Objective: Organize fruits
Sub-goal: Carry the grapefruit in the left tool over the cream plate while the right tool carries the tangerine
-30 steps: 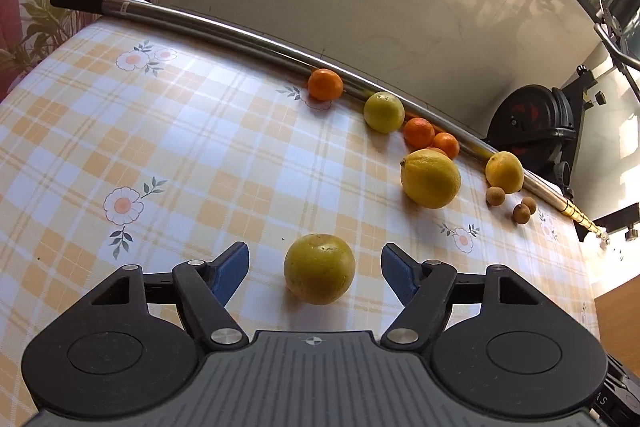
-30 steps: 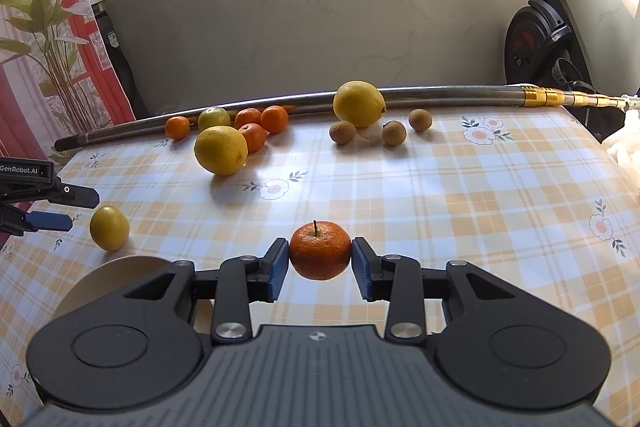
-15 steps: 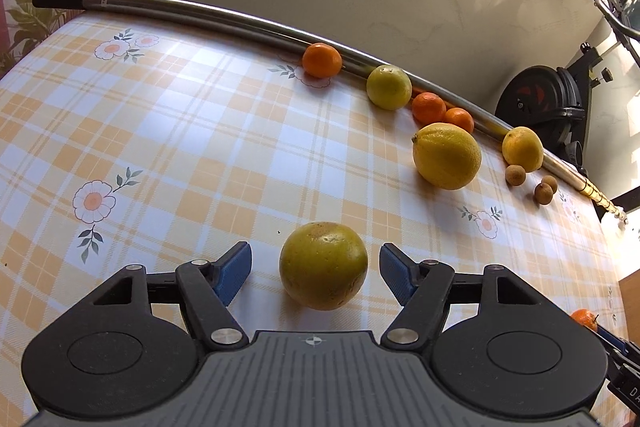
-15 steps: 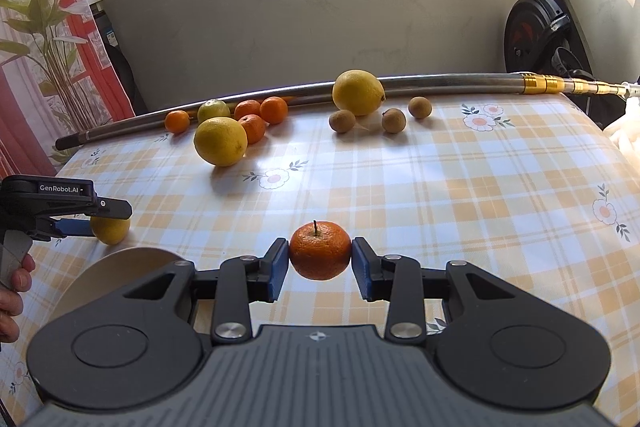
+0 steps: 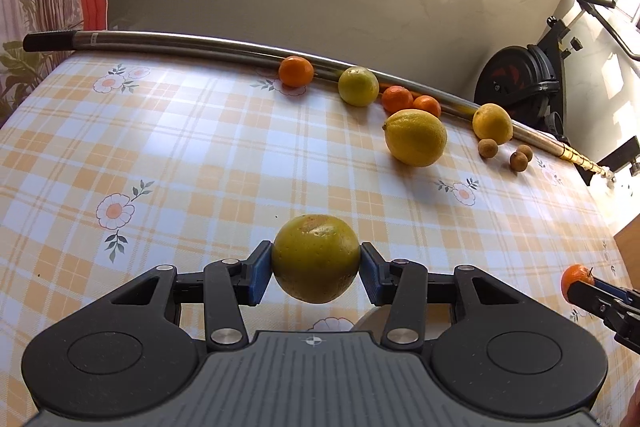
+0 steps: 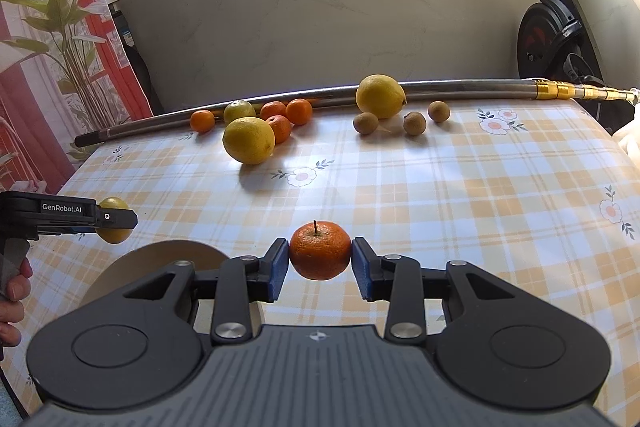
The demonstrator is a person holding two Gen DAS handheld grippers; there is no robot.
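Both grippers carry fruit: my left gripper [image 5: 316, 269] is closing on the green citrus [image 5: 315, 258], right gripper [image 6: 320, 262] clamps a tangerine [image 6: 320, 249], ready for sorting.

A tan round plate [image 6: 160, 259] at eight o'clock lay mostly hidden behind the right gripper's [image 6: 320, 263] body. At nine o'clock, the person's hand [image 6: 12, 291] was cut by the edge. One tangerine [image 6: 273, 109] sat partly behind another.

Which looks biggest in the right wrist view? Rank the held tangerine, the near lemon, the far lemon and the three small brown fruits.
1. Held tangerine and near lemon: alike; the tangerine sits closest to the camera, so unranked.
2. Far lemon, slightly smaller.
3. Brown fruits: smallest, all alike.
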